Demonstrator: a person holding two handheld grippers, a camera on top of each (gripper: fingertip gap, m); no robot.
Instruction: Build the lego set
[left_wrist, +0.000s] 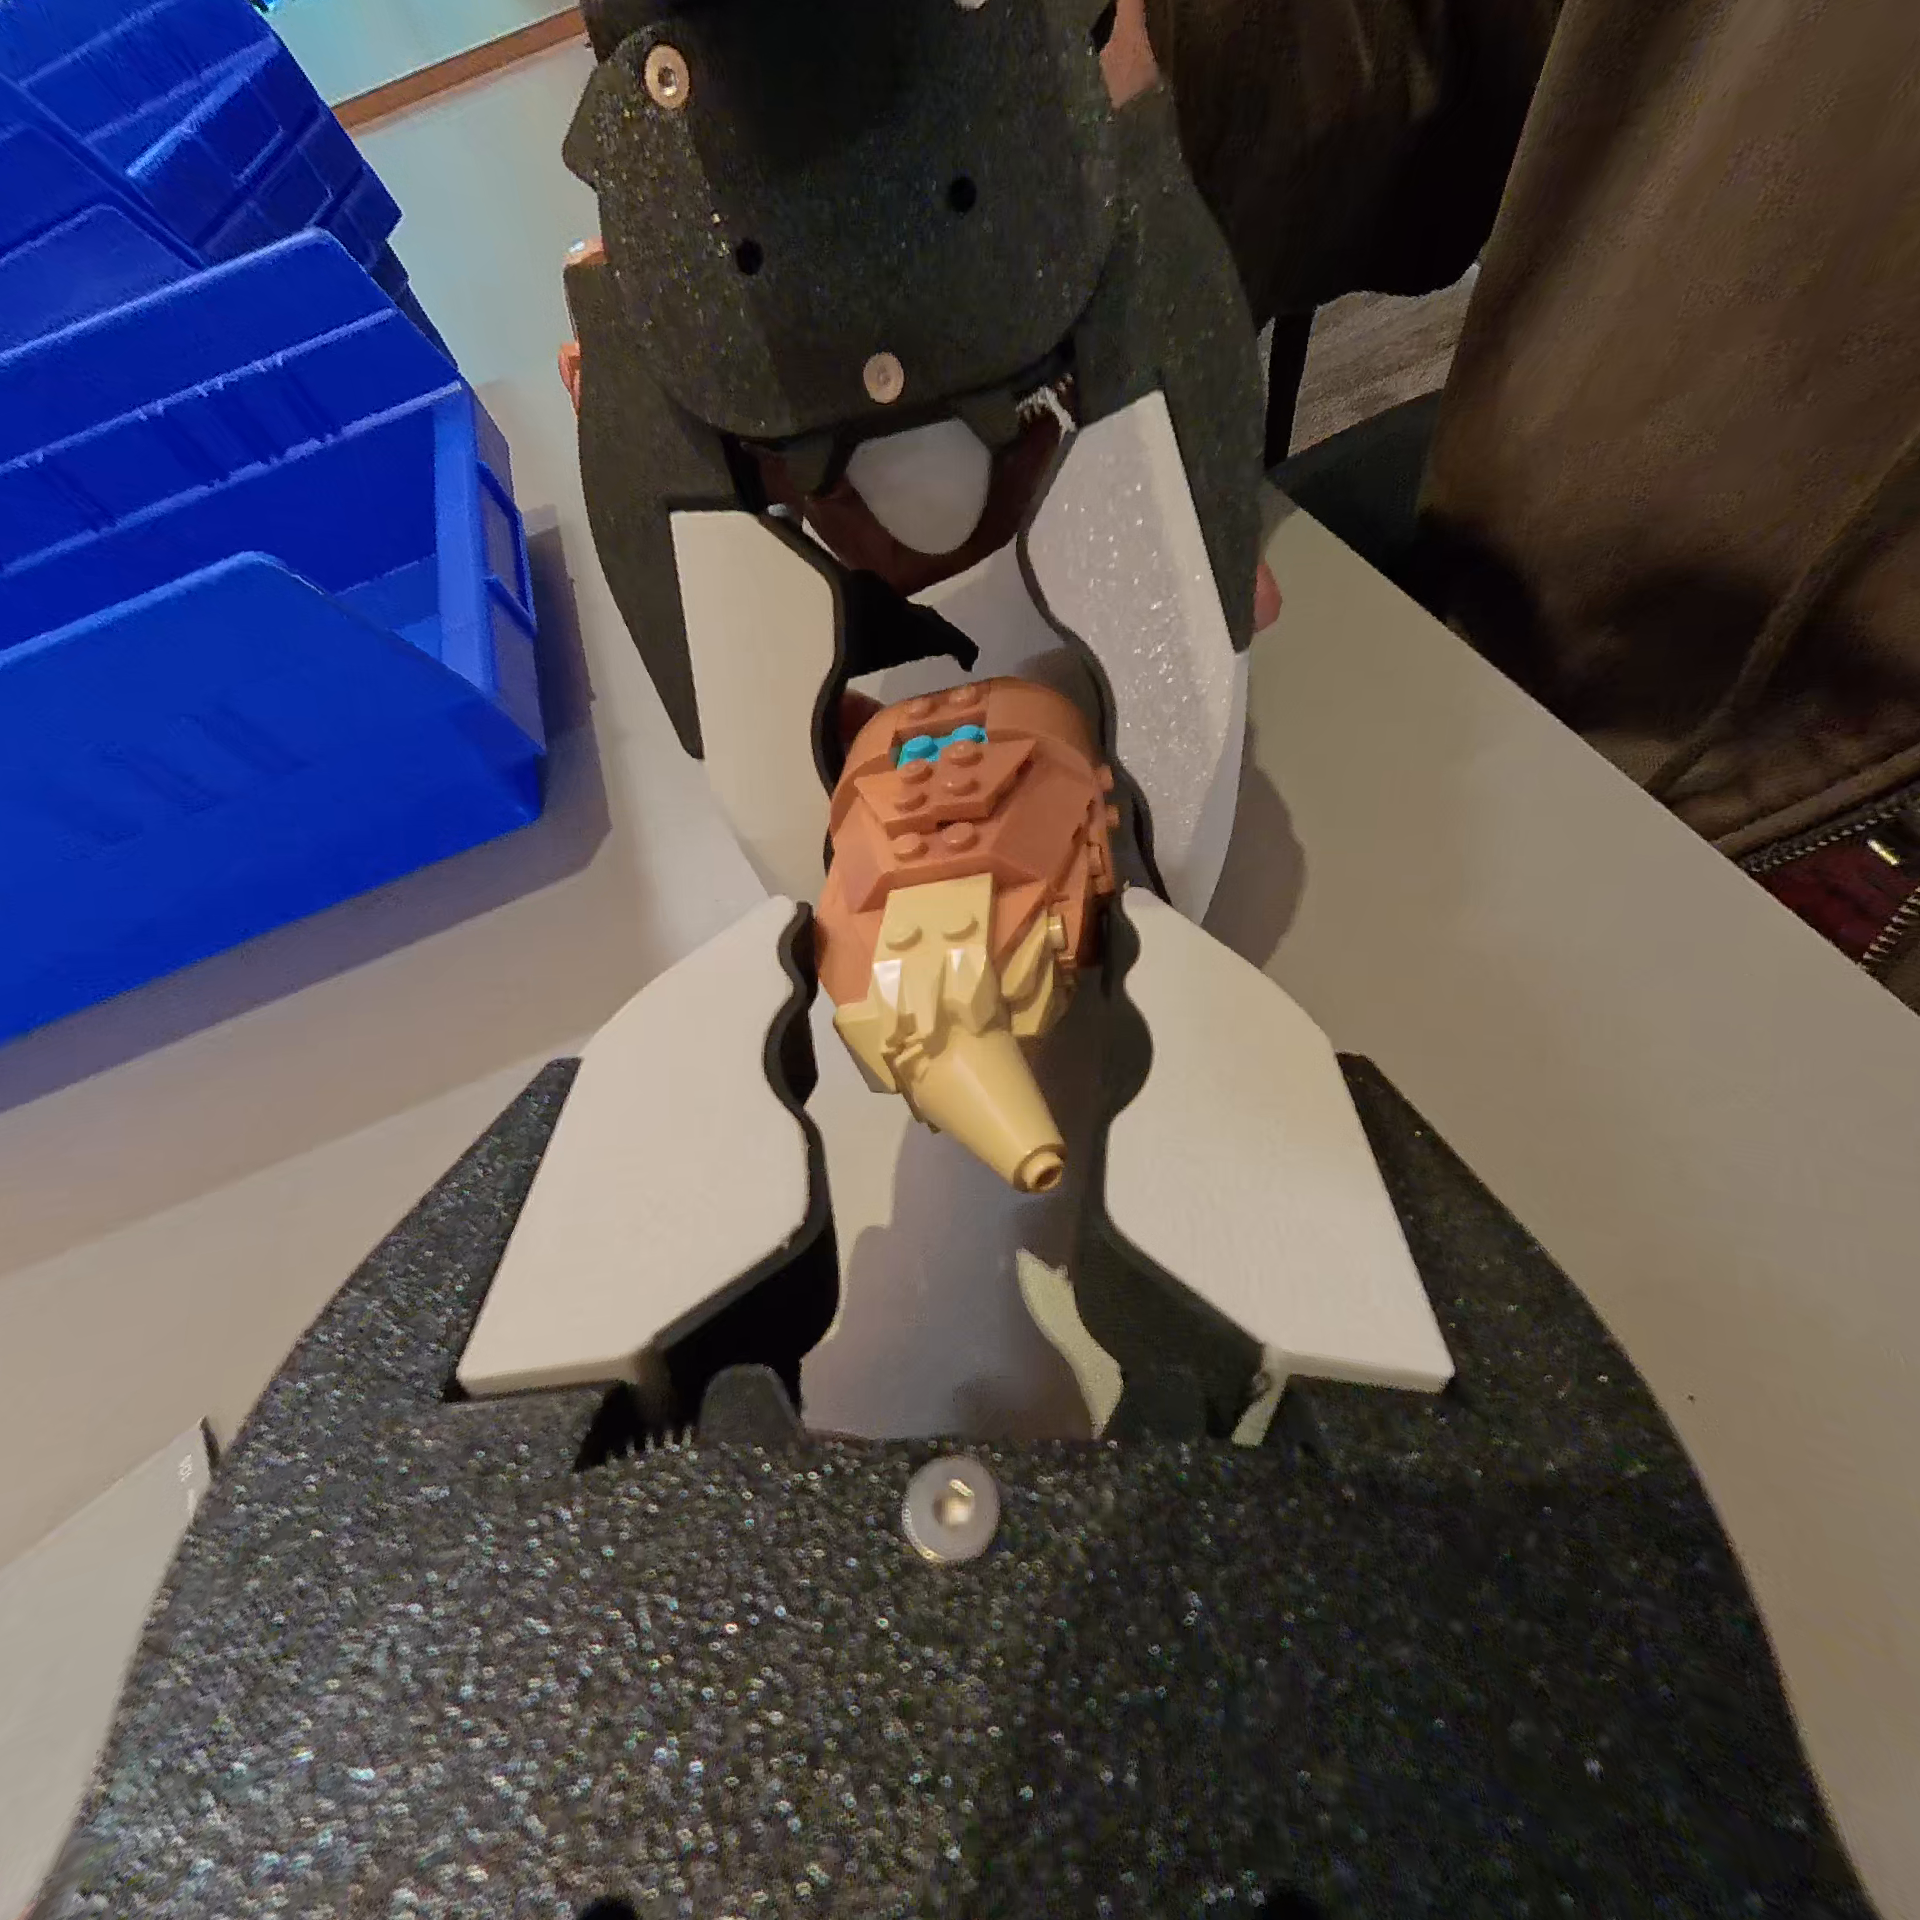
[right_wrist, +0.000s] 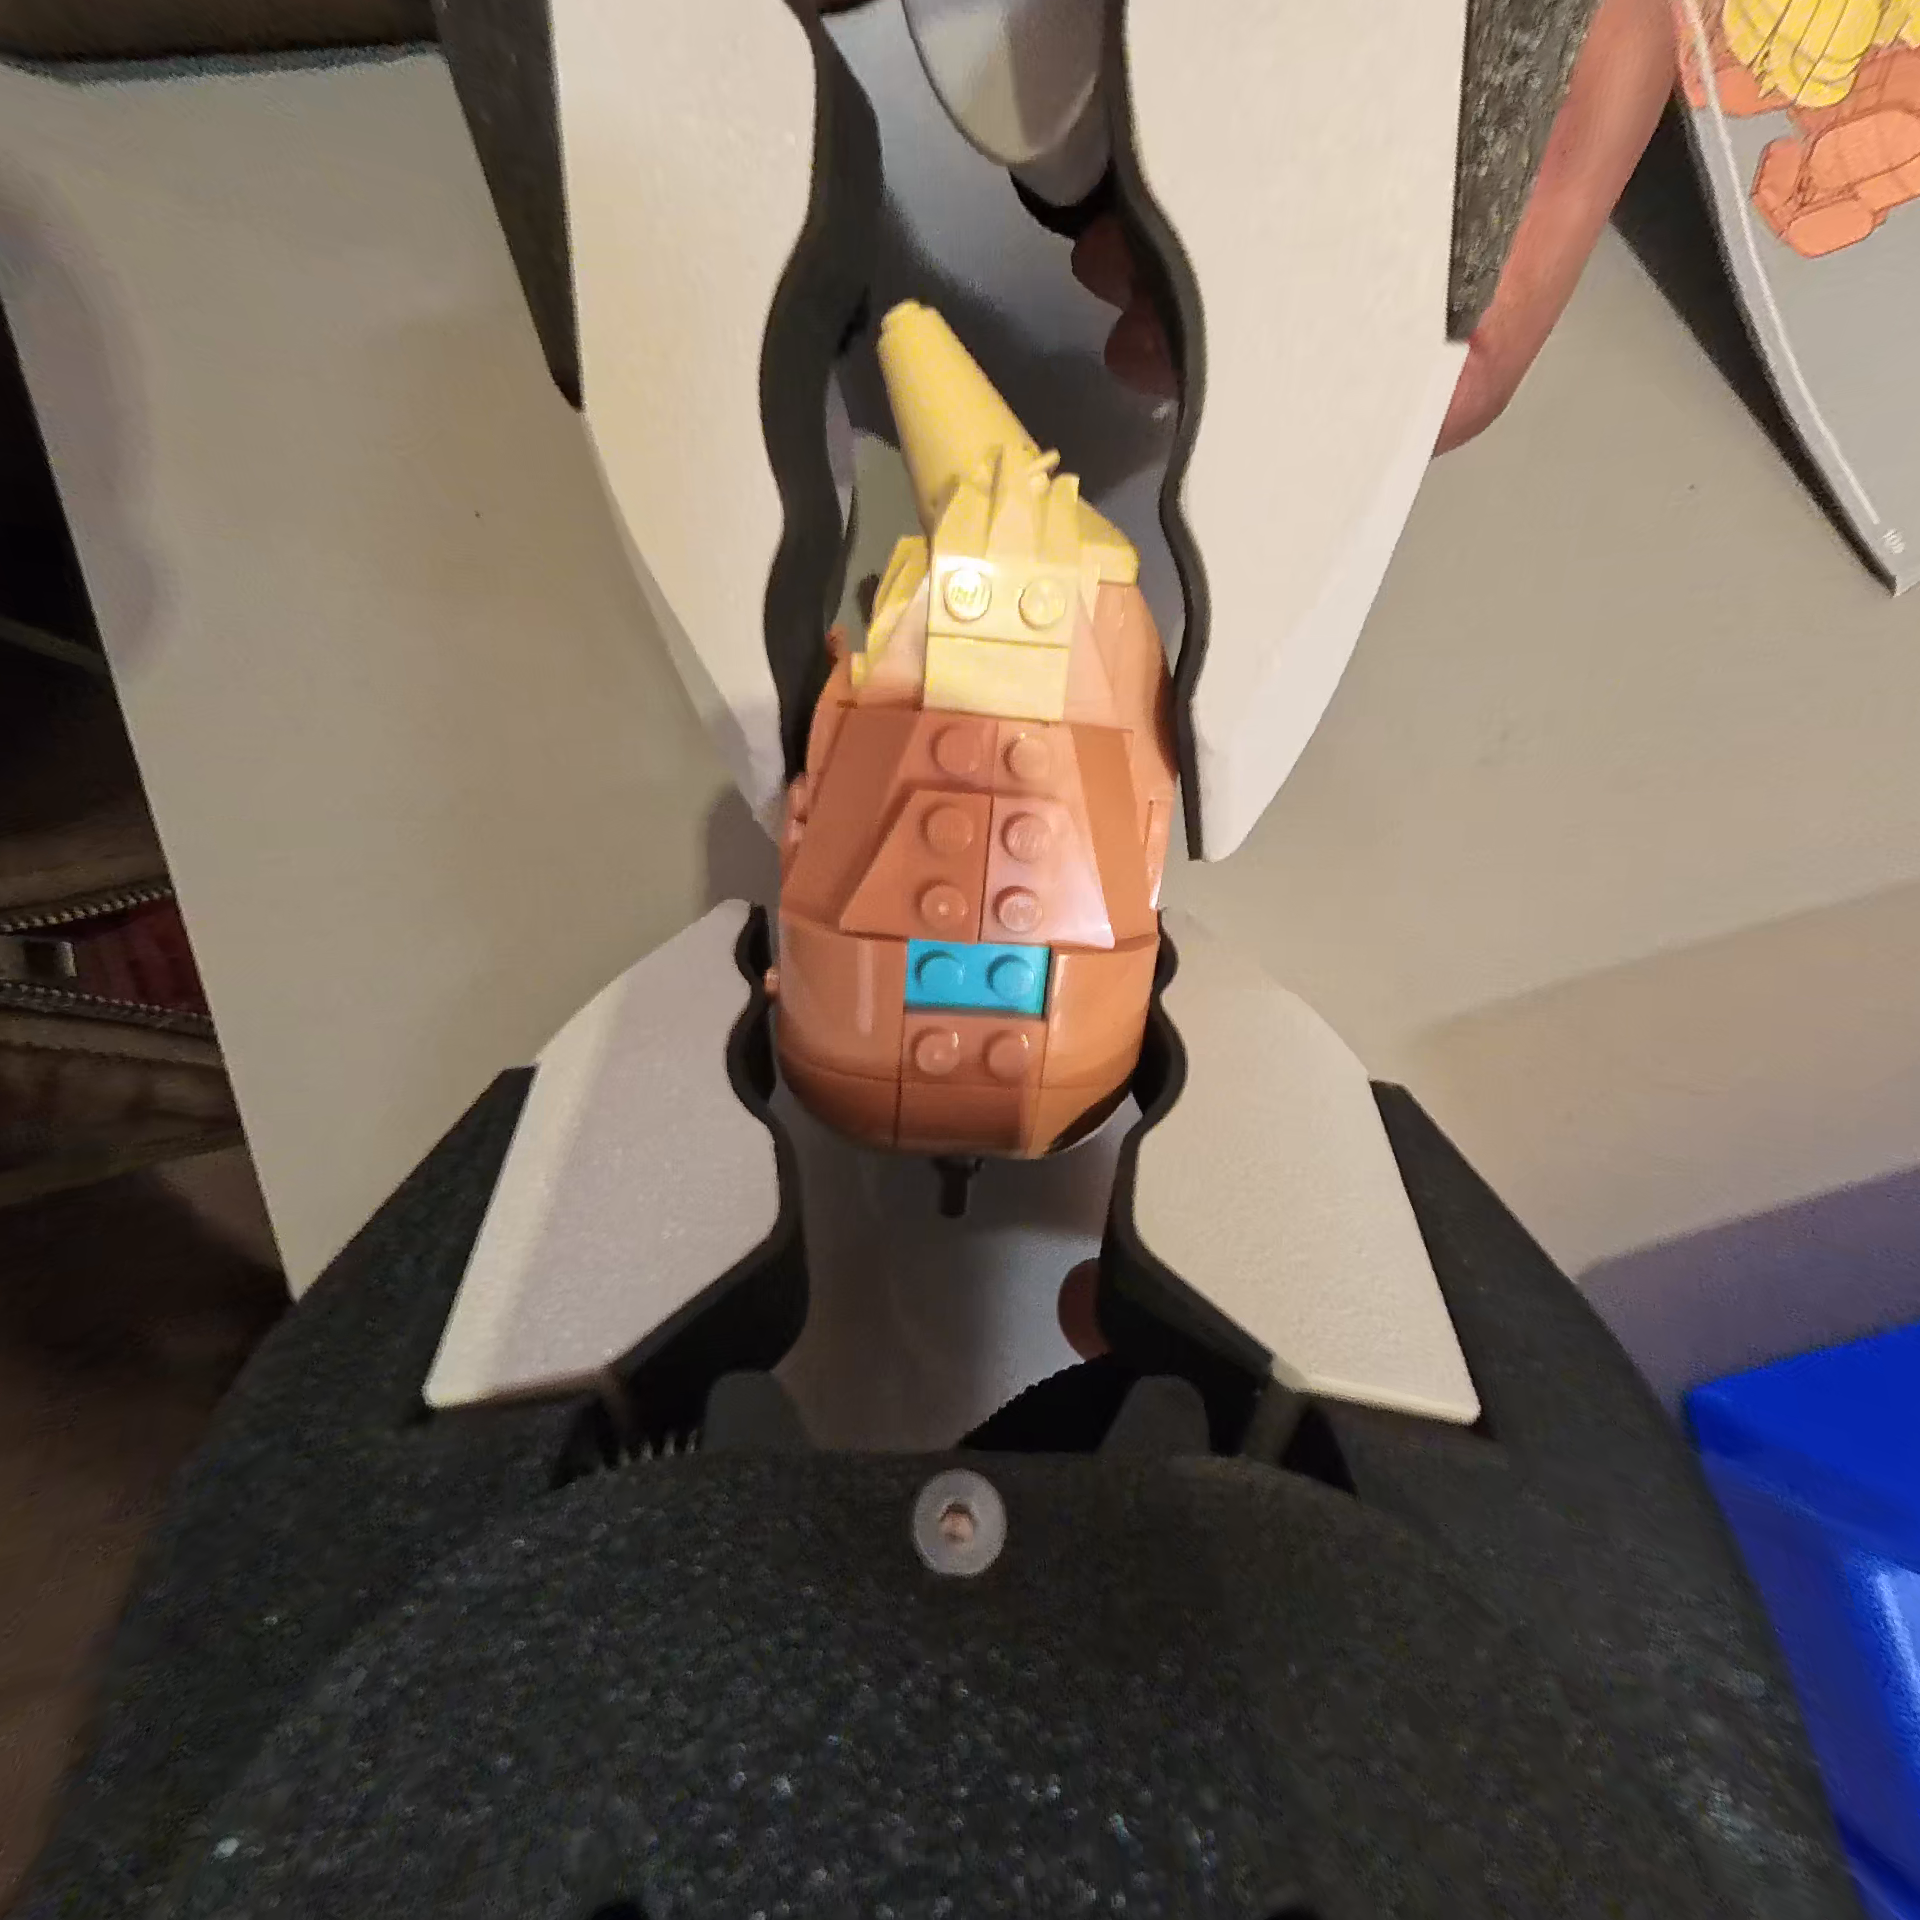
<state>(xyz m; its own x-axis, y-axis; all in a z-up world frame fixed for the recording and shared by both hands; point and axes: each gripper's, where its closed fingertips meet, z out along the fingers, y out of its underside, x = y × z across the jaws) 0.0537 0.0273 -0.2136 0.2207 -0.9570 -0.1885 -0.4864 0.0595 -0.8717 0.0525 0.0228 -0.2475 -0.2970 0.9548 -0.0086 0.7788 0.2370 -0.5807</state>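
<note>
Gripping the model (left_wrist: 951, 883) from opposite ends above the desk (left_wrist: 1507, 935): left claw (left_wrist: 961, 977) closing narrowly on the tan cone end, right claw (right_wrist: 961, 997) clamping the brown end; long axis running claw to claw, bins (left_wrist: 229, 582) sitting leftward.
</note>
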